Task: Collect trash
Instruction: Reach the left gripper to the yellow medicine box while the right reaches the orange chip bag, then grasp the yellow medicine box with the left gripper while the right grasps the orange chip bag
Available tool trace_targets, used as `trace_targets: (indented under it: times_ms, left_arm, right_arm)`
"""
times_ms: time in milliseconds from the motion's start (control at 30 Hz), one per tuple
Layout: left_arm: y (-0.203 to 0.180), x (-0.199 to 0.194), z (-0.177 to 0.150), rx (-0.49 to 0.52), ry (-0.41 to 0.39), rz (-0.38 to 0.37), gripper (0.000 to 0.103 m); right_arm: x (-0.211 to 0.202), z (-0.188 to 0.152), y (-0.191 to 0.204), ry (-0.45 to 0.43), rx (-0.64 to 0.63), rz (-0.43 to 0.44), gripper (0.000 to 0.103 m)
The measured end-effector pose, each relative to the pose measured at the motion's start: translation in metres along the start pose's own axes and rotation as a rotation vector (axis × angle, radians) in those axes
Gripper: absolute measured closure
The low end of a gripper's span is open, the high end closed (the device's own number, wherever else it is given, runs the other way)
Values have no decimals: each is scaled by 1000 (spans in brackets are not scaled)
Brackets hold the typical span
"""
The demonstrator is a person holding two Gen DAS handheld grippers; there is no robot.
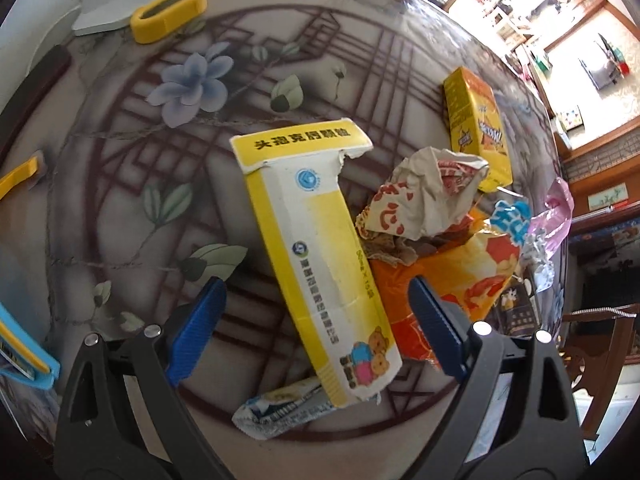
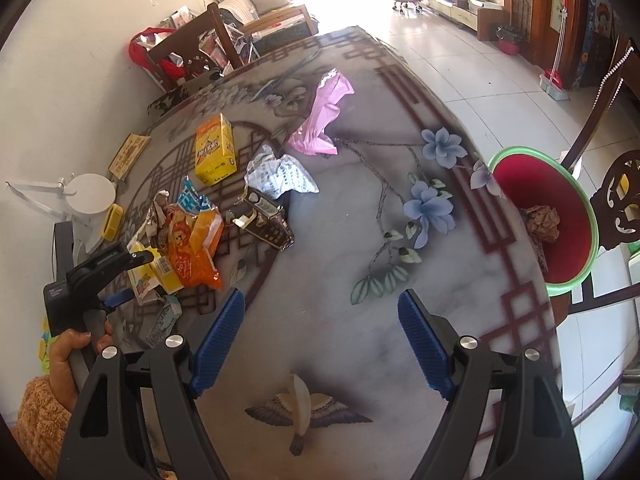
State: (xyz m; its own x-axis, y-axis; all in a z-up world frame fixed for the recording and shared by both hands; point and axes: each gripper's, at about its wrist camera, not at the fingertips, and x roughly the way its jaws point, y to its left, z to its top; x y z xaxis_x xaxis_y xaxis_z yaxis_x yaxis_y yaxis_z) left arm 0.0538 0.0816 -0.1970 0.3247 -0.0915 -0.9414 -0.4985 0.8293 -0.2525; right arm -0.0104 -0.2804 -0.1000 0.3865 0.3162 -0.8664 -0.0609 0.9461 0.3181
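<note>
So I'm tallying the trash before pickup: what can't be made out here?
- Orange snack bag: left wrist view, its near end sits behind the left claw.
- Red bin: right wrist view, table edge hides its lower inside.
- Silver wrapper: left wrist view, the flattened yellow box covers one end.

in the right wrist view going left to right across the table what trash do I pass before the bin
orange snack bag → yellow box → dark cigarette pack → pink plastic bag → red bin with green rim.

Your left wrist view looks steeply down, close over the litter pile (image 1: 420, 216). Your right wrist view stands farther back, facing across the table (image 2: 360, 240); both share that pile.
</note>
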Motion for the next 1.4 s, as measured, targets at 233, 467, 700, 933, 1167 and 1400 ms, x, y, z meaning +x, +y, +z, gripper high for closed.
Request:
trace_targets:
  times_ms: [233, 467, 700, 933, 1167, 1400]
  left_arm:
    - [11, 5, -1, 36, 32, -60, 62]
    - [23, -11, -16, 164, 4, -4, 67]
    - [43, -15, -17, 132, -1, -34, 55]
    - [51, -27, -6, 61, -72, -115, 23]
    - [46, -22, -1, 88, -41, -40, 23]
    - [44, -15, -5, 97, -21, -14, 23]
  right_arm:
    - [17, 5, 27, 38, -63, 8, 26]
    - [50, 22, 79, 100, -183, 86, 26]
    - [96, 47, 130, 129, -197, 152, 25]
    - [145, 63, 148, 167, -146, 128, 21]
    - [178, 71, 147, 227, -83, 113, 21]
    - [186, 71, 150, 236, -128, 121, 25]
